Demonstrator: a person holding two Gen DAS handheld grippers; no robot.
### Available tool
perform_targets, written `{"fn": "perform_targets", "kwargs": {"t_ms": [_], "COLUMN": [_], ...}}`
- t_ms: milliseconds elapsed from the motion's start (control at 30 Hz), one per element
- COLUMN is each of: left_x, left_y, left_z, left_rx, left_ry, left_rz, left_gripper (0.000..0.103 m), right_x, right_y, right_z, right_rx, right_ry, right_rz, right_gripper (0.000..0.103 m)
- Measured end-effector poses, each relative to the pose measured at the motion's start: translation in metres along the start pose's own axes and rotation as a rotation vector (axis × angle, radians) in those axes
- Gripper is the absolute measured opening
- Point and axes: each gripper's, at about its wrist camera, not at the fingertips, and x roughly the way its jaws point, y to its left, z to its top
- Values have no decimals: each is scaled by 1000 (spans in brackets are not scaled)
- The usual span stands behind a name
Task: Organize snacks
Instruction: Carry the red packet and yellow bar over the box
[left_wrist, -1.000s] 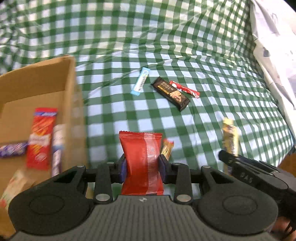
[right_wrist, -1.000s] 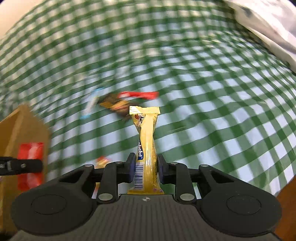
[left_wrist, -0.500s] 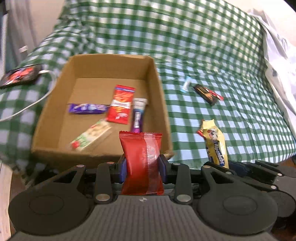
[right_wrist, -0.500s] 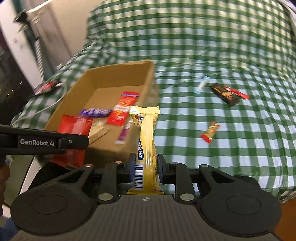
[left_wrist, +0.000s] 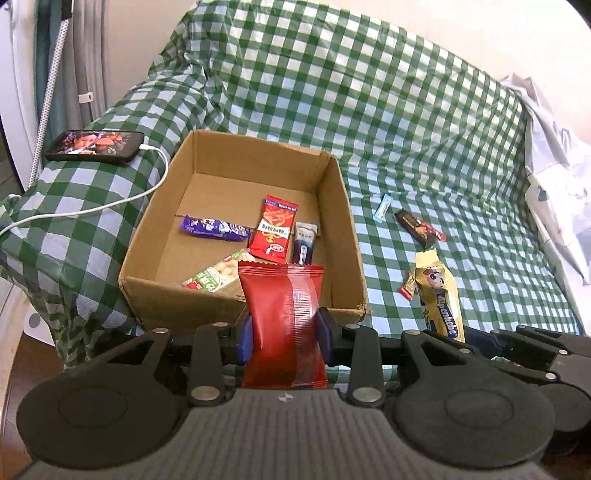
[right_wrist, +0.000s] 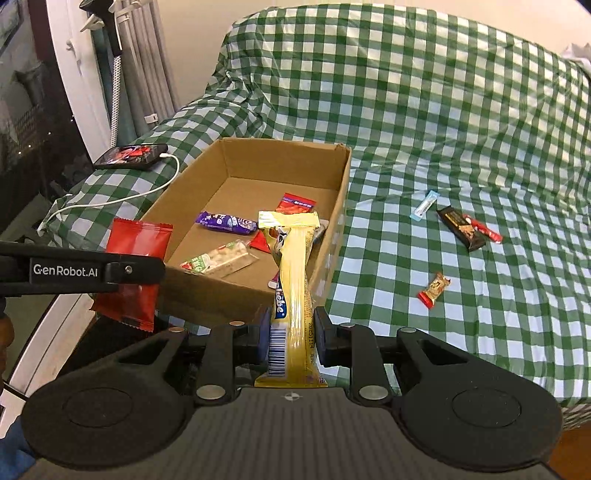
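A: Right, both tongs loaded. Left gripper (left_wrist: 284, 332) clenched on the red packet (left_wrist: 282, 317), right gripper (right_wrist: 291, 332) clenched on the yellow bar (right_wrist: 293, 295). Each snack stands upright between its pads, held low on the wrapper.

B: And the box?

A: Cardboard box (left_wrist: 334, 221) sits on the checked cloth (left_wrist: 406, 129), just ahead of both grippers. 4 snacks already in it: purple bar (left_wrist: 214, 229), red sachet (left_wrist: 275, 232), a small dark-blue one (left_wrist: 303, 247), a green-and-white pack (left_wrist: 214, 275). 4 more loose on the cloth to its right.

B: Risks?

A: 3, by my guess. First, neither snack looks fully over the box yet; the near wall (left_wrist: 184, 306) is about under them. Let go now and they likely drop on the rim or the floor side.

B: Second?

A: Grippers are close together. Going in at once, the left arm (right_wrist: 74, 271) could knock the yellow bar, which is tall and floppy up top.

B: Third?

A: Slick wrappers may slide in the pads if jolted. Phone (left_wrist: 96, 146) and cable (left_wrist: 147, 181) lie left of the box; a wide swing could snag them.
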Motion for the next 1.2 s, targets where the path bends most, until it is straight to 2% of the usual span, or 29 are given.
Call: {"fn": "perform_targets", "kwargs": {"t_ms": [467,1200], "left_x": [-6,9], "left_y": [6,12], "left_z": [-3,-2], "left_rx": [-8,-24], "left_ry": [-13,25], "left_rz": [-2,10], "left_gripper": [38,38], "right_x": [-6,8], "right_y": [6,3], "right_z": [0,-1], "right_rx": [-20,-14], "right_ry": [-10,34], "right_rz": [-14,-12], "right_gripper": [26,26]}}
